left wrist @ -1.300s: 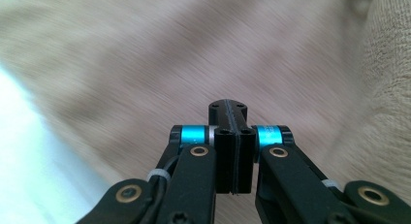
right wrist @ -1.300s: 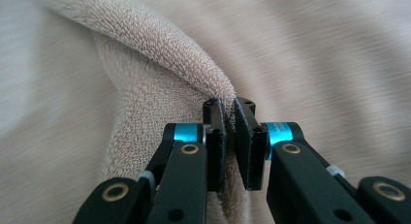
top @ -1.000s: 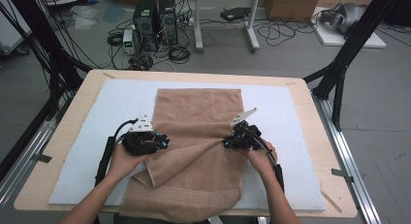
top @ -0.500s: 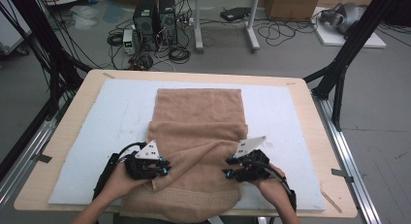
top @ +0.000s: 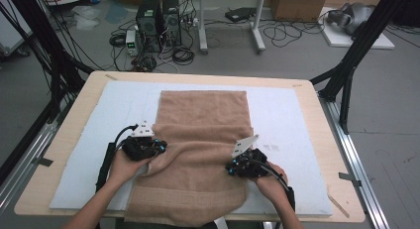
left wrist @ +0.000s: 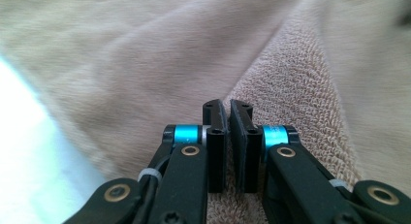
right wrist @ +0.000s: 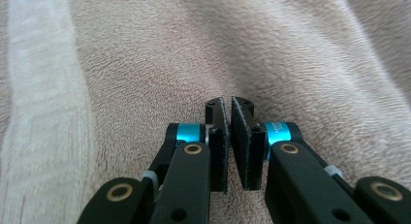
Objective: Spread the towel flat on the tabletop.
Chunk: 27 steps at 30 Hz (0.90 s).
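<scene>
Two tongs work one towel [top: 203, 115], which lies on the white mat [top: 297, 120] with its long axis running away from me and its near end drooping over the table edge.

At the towel's left edge, about halfway along it, sits the left tong [top: 157, 145]. Its jaws have just been closing and now stand together, clamped on a raised ridge of cloth that runs off ahead of them in the left gripper view.

At the towel's right edge, a little nearer to me than the left one, is the right tong [top: 232, 167]. Its jaws have also just been closing and stand all but together, tips down on flat terry; whether any cloth is caught I cannot tell.

I judge that a fold away from me comes next: the towel's far half lies ahead of both tongs, and the left has the surer hold.
</scene>
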Tool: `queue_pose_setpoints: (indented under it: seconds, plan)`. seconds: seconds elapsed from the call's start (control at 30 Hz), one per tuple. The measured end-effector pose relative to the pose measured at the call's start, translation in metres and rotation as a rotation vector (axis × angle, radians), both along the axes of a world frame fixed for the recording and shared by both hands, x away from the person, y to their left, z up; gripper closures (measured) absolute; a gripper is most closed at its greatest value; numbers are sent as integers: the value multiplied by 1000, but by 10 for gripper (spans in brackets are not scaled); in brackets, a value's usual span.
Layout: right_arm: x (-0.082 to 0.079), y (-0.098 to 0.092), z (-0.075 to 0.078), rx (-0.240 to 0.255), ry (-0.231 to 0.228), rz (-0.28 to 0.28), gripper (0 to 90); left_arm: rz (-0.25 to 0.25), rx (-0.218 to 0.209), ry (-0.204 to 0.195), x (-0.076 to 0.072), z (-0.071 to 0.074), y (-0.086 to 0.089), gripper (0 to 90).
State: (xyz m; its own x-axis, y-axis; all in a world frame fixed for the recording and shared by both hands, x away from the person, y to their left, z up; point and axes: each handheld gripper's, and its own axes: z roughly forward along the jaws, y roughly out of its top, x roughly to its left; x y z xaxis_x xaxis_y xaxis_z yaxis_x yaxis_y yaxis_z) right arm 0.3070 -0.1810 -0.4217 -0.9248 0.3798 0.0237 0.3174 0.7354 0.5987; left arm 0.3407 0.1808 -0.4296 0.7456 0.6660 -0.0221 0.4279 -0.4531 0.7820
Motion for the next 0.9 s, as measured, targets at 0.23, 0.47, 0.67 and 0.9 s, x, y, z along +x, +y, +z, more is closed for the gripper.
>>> queue_pose_setpoints:
  seconds: [0.23,0.47,0.67,0.9]
  plan:
    - [16,-4,-6,23,17,-44,812,73,0,11,8,3,9,762]
    - [-7,-25,13,94,-38,-48,733,23,-46,-92,-26,40,22,673]
    - [-24,-33,13,85,-16,-10,704,-60,-41,-97,-53,39,17,627]
    - [-15,-27,-12,76,33,-50,585,-110,45,3,-54,10,12,552]
